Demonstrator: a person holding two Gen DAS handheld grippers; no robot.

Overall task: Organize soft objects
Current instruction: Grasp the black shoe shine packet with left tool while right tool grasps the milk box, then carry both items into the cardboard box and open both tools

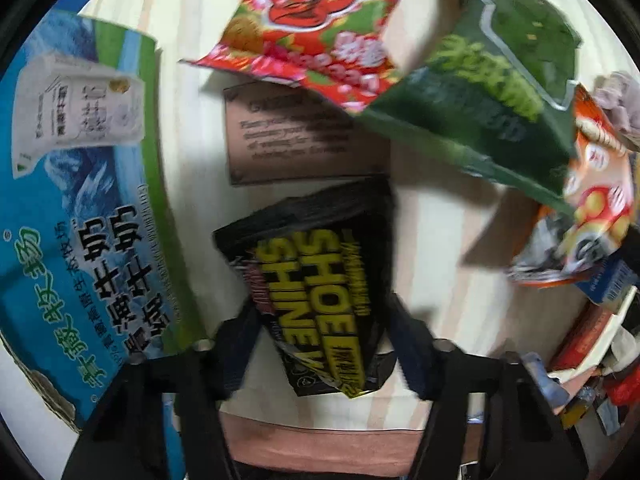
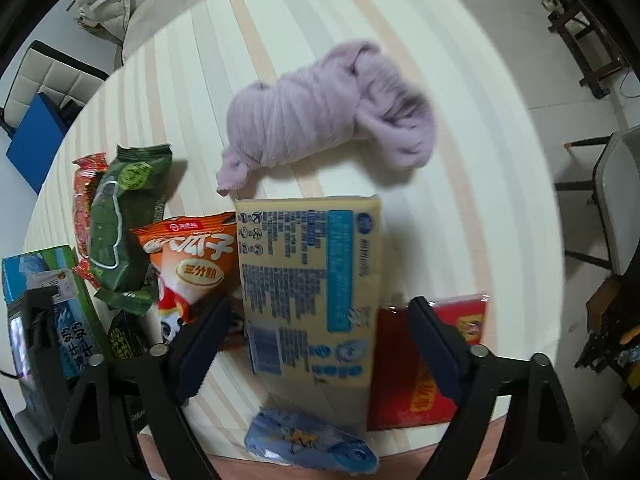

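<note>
In the left wrist view my left gripper [image 1: 324, 340] is shut on a black shoe-shine wipes packet [image 1: 316, 288], held above the striped cloth [image 1: 432, 240]. A red snack bag [image 1: 320, 24], a green snack bag [image 1: 496, 92] and an orange snack bag [image 1: 592, 184] lie beyond it. In the right wrist view my right gripper [image 2: 320, 344] is open over a yellow tissue pack [image 2: 308, 284]. A purple yarn skein [image 2: 332, 116] lies beyond it. A blue patterned soft roll [image 2: 312, 440] lies near the table edge, and a red packet [image 2: 424, 368] lies under the right finger.
A blue-green milk carton box [image 1: 76, 208] stands to the left, also in the right wrist view [image 2: 52, 300]. A brown label [image 1: 296, 136] is sewn on the cloth. Chairs [image 2: 616, 200] and a jacket [image 2: 116, 4] stand around the table. Clutter [image 1: 592, 360] lies at right.
</note>
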